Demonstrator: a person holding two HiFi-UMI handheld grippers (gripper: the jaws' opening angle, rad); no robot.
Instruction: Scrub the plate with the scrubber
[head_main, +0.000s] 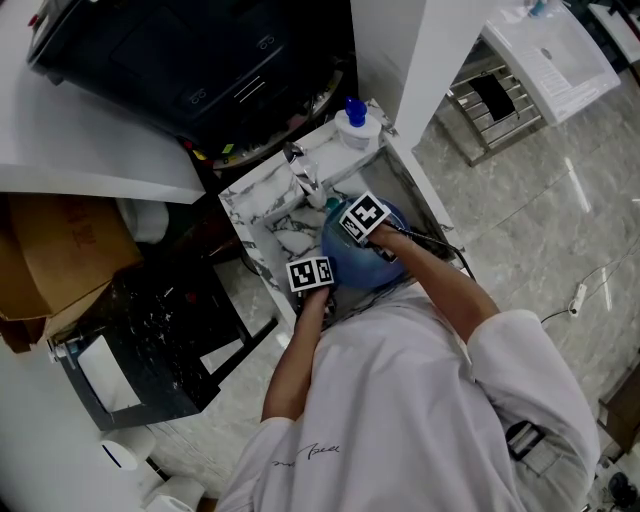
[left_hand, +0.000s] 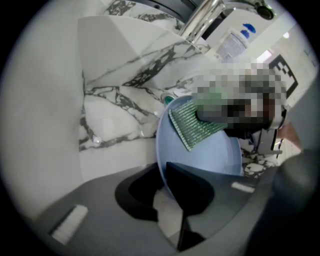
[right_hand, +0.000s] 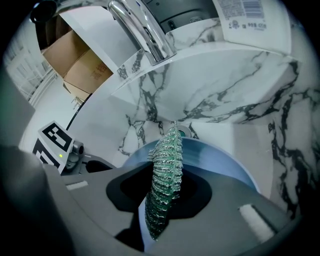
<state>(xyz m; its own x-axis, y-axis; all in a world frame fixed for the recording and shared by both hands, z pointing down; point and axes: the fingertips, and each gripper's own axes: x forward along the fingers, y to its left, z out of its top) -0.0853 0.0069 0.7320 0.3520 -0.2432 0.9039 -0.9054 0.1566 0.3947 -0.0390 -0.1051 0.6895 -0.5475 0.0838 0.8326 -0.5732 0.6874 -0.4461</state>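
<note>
Marble-veined white sink (head_main: 262, 215), the biggest thing here. A person stands over it with both tools down in the basin. Chrome faucet (right_hand: 140, 30) at the back wall, and a white bottle (head_main: 355, 125) with a blue cap on the rim beside it.

Plate (left_hand: 210, 155): pale blue, round, held on edge inside the sink and tilted, face turned toward the right-hand tool. It does not lie flat. Cannot tell whether its far edge touches the basin floor.

Left tongs (left_hand: 165, 187): closed on the plate's rim, one jaw on each face, gripping the near edge only.

Right tongs (right_hand: 162, 200): clamped on the scrubber (right_hand: 167, 165), a green, glittery mesh pad pinched near its middle so that a free flap stands past the jaws. The left gripper view shows that flap lying on the plate's upper face.

Handling, as judged:
- **Plate:** stiff and smooth, probably light, slick when wet, and breakable if ceramic. A rim pinch gives little purchase against a sideways push. Scrubbing pressure is best directed toward the held edge or kept mild, or the plate may pivot or slip into the basin.
- **Scrubber:** soft and floppy, and it bends under load. A hold nearer its working edge would put more force on the plate.
</note>
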